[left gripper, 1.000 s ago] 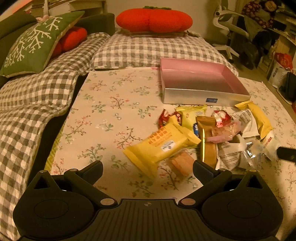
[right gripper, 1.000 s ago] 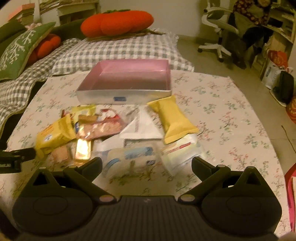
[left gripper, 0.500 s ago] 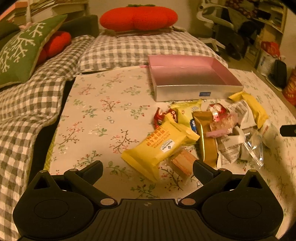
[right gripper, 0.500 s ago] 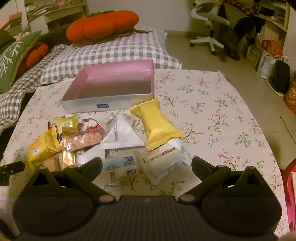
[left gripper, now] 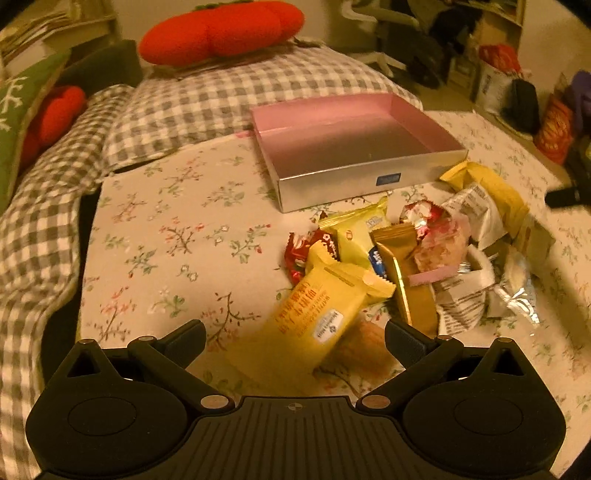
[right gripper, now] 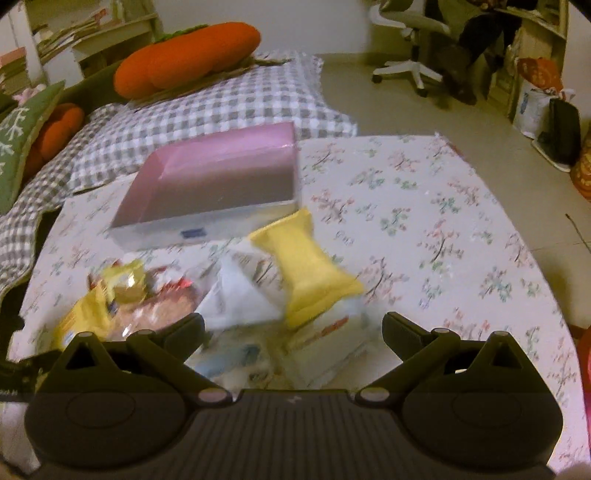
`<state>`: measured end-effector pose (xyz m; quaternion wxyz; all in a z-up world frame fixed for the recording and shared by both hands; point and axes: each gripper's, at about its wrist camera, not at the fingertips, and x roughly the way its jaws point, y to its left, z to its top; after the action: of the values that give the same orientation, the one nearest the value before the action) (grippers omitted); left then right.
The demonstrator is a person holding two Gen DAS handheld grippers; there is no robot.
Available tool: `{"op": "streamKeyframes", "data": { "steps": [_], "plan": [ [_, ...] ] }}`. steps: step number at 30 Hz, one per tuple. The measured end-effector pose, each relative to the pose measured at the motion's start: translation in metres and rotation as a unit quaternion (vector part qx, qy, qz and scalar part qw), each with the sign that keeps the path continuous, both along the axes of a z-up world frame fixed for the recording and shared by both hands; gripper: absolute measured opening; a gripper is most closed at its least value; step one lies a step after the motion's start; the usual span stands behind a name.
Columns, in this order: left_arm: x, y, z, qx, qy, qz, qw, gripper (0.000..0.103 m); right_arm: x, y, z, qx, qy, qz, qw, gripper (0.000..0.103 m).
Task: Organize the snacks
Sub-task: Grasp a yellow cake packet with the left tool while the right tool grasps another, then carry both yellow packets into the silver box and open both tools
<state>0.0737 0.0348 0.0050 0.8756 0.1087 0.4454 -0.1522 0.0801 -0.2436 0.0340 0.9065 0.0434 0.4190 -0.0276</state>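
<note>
A pile of snack packets [left gripper: 413, 254] lies on the flowered tablecloth in front of an empty pink-lined silver box [left gripper: 354, 147]. My left gripper [left gripper: 295, 338] is open, low over a long yellow packet [left gripper: 314, 314] with a small biscuit pack [left gripper: 364, 349] beside it. My right gripper [right gripper: 293, 328] is open over the pile's other end, above white packets [right gripper: 332, 339] and a yellow packet [right gripper: 310, 273]. The box also shows in the right wrist view [right gripper: 218, 188]. The right gripper's tip shows in the left wrist view [left gripper: 565, 195].
Checked cushions [left gripper: 229, 96], a red-orange pillow [left gripper: 221, 31] and a green pillow [left gripper: 22, 118] lie beyond the table. An office chair [right gripper: 410, 44] and bags [right gripper: 554, 122] stand on the floor at the right. The table's right half is bare cloth [right gripper: 443, 221].
Both grippers have moved forward and down toward the pile, and stayed open. The snacks and box have not moved.
</note>
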Motion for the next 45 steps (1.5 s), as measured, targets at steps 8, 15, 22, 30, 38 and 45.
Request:
{"op": "streamKeyframes", "data": {
  "steps": [8,15,22,30,38,45],
  "plan": [
    [0.019,-0.004,-0.014,0.000,0.022,-0.042,0.9989,0.101,0.047,0.003,-0.015,-0.032,0.027,0.012,0.999,0.101],
    [0.020,-0.018,-0.025,0.040,0.011,-0.076,0.9963,0.097,0.075,0.009,-0.033,-0.039,0.049,0.023,0.998,0.102],
    [0.026,-0.013,-0.027,0.042,0.012,-0.060,0.9972,0.073,0.076,0.003,-0.034,-0.037,0.032,0.019,0.999,0.098],
    [0.036,-0.003,-0.034,0.035,0.034,-0.011,0.9987,0.041,0.083,-0.002,-0.043,-0.048,0.038,0.026,0.998,0.086],
    [0.040,0.002,-0.035,0.025,0.034,0.020,0.9989,0.040,0.086,0.001,-0.058,-0.057,0.060,0.042,0.996,0.062],
    [0.040,0.009,-0.028,0.006,0.027,0.033,0.9991,0.039,0.083,-0.004,-0.055,-0.032,0.060,0.035,0.997,0.044]
  ]
}}
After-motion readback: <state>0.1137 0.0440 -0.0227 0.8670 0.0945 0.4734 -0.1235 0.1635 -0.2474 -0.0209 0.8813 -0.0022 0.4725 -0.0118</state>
